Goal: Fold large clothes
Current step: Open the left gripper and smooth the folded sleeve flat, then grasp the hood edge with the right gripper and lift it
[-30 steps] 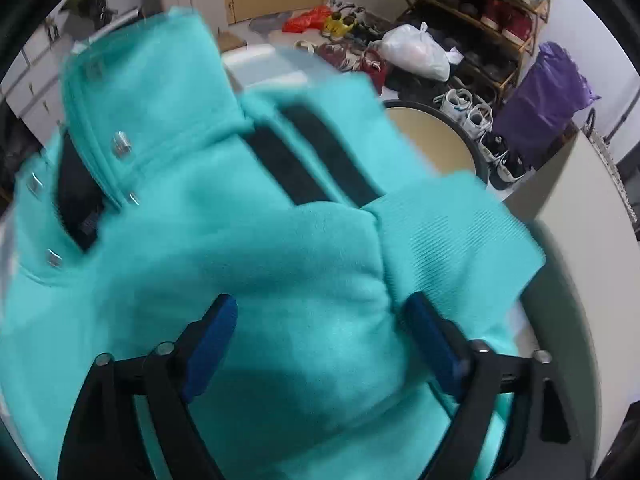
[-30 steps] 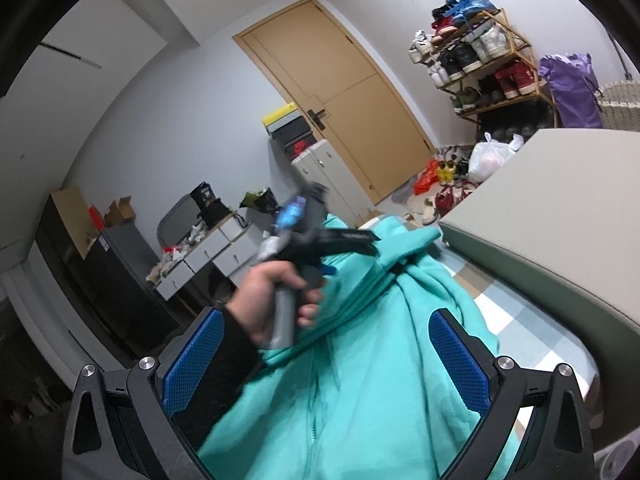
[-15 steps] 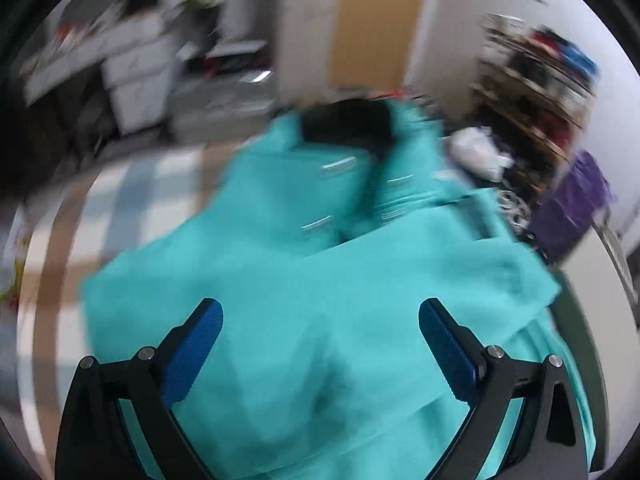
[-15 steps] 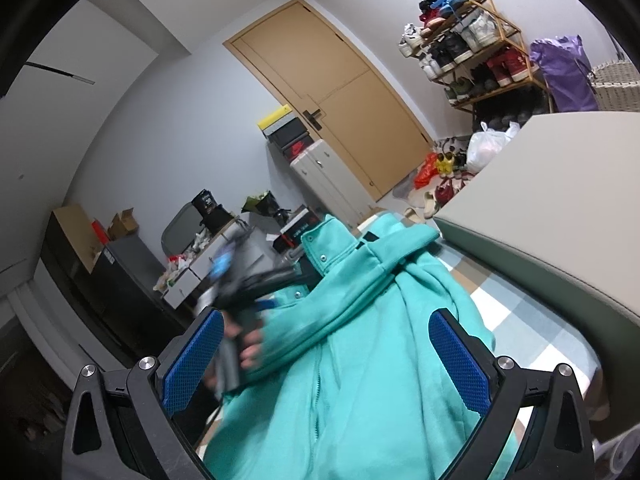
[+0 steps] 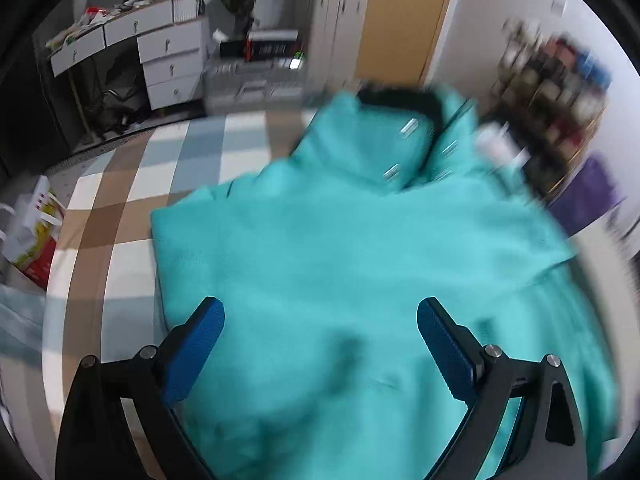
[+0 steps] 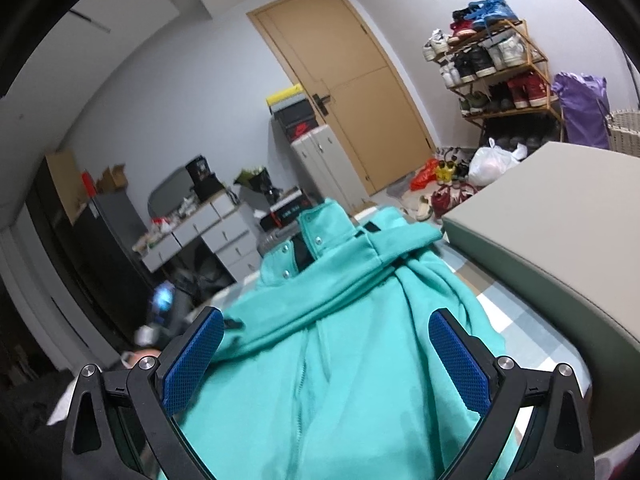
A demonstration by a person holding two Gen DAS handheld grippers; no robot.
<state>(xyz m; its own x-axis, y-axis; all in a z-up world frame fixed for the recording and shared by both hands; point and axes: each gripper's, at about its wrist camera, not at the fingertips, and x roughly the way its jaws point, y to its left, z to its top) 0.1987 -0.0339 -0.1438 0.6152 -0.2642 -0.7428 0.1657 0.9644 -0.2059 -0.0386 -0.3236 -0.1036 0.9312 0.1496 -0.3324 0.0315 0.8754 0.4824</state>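
**Teal jacket spread out, both tools wide**

The teal jacket [image 5: 340,260] lies on the checked sheet [image 5: 120,200], collar away from the cameras. The left tool [image 5: 320,344] hovers over it, jaws wide apart, holding nothing. The right tool [image 6: 326,356] gapes wide too, gripping nothing. No writing is readable anywhere; the left view is blurred.

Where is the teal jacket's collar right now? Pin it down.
The collar lies at the far end of the teal jacket, top centre in the left wrist view, on the checked cover, toward the wooden door.
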